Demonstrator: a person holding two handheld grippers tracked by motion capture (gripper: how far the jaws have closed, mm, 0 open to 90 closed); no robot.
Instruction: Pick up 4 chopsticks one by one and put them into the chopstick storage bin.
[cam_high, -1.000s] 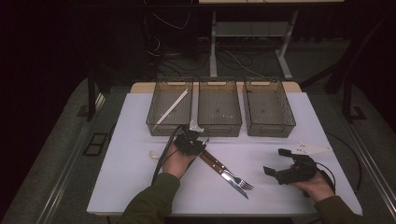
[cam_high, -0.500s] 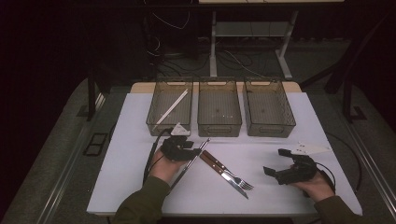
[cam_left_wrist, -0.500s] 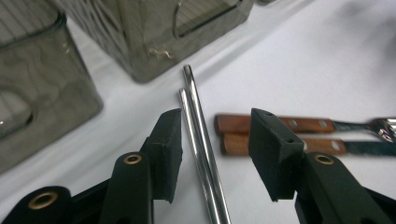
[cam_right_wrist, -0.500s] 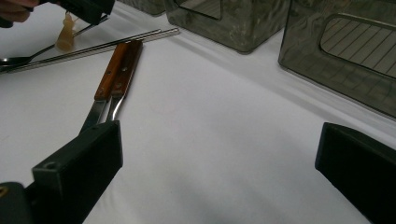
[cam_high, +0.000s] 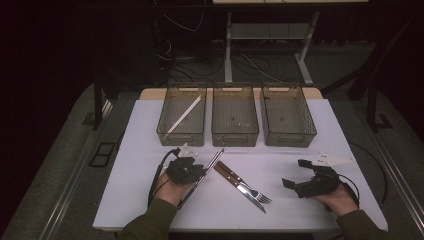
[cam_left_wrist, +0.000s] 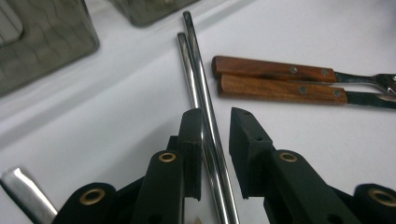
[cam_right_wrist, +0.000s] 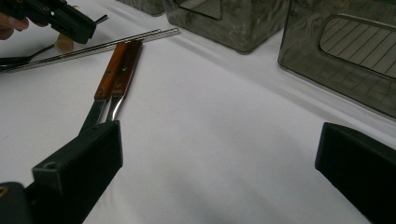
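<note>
Left claw (cam_left_wrist: 215, 140), near-left on the white tabletop (cam_high: 300, 210): jaws just closing around two metal chopsticks (cam_left_wrist: 198, 79), sticks lying between the pads, against the left pad, a gap remaining at the right pad; not yet clamped. Chopsticks resting on the tabletop, tips pointing far toward the middle bin (cam_high: 235, 120). Just right of them: wooden-handled knife (cam_high: 239, 186) and wooden-handled fork (cam_high: 247, 184), side by side. Right claw (cam_right_wrist: 219, 163), near-right: jaws wide apart, holding nothing, aimed toward the cutlery. Far row of three wire bins; left bin (cam_high: 181, 117) containing one pale stick (cam_high: 184, 116).
</note>
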